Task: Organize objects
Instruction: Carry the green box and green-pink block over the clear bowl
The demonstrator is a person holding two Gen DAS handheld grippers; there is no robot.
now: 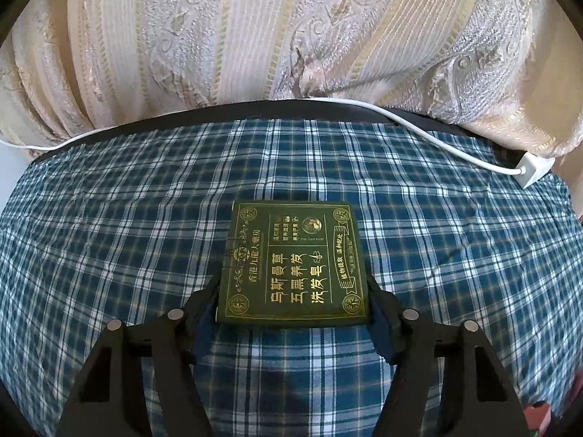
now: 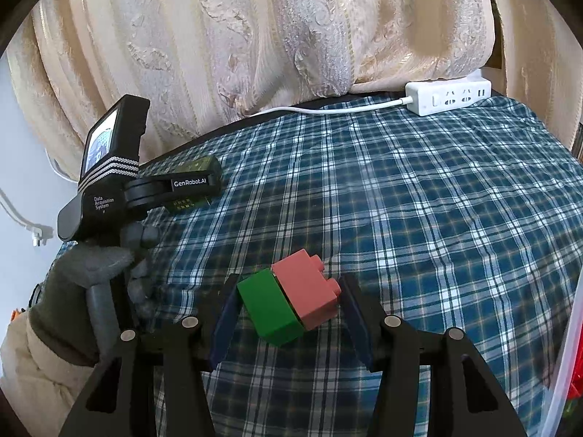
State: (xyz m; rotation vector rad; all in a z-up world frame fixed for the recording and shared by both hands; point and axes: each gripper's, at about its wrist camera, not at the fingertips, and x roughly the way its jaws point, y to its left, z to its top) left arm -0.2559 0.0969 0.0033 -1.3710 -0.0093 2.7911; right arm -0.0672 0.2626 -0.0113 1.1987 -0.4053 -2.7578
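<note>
Fingers of the left gripper (image 1: pixel 293 304) stand about half open on either side of the near end of the flat dark-green cardboard box with gold Chinese lettering (image 1: pixel 291 266), which lies flat on the blue-and-white plaid cloth (image 1: pixel 109 218) over the table; whether the blue pads are already pressing on its edges or merely flanking them cannot be told for certain, though they look to be touching. Only the near corners of the box sit between the pads, so a lift from here could let the far end droop and the thin carton swing or slide out. The right gripper (image 2: pixel 288 304) is narrowed onto a pair of joined toy bricks, a green plastic block (image 2: pixel 269 309) and a pink studded plastic block (image 2: pixel 309 291), held slightly clear of the cloth and tilted. The pads meet them at the outer ends, the right one near a stud rather than a flat face, so the pair could twist, or the joint between the two could part under a jolt. Both grippers work near each other, and the white power strip (image 2: pixel 448 96) with its cable (image 1: pixel 437 134) lies along the far edge by the cream patterned curtain (image 1: pixel 255 36), where a careless sweep might snag it.
</note>
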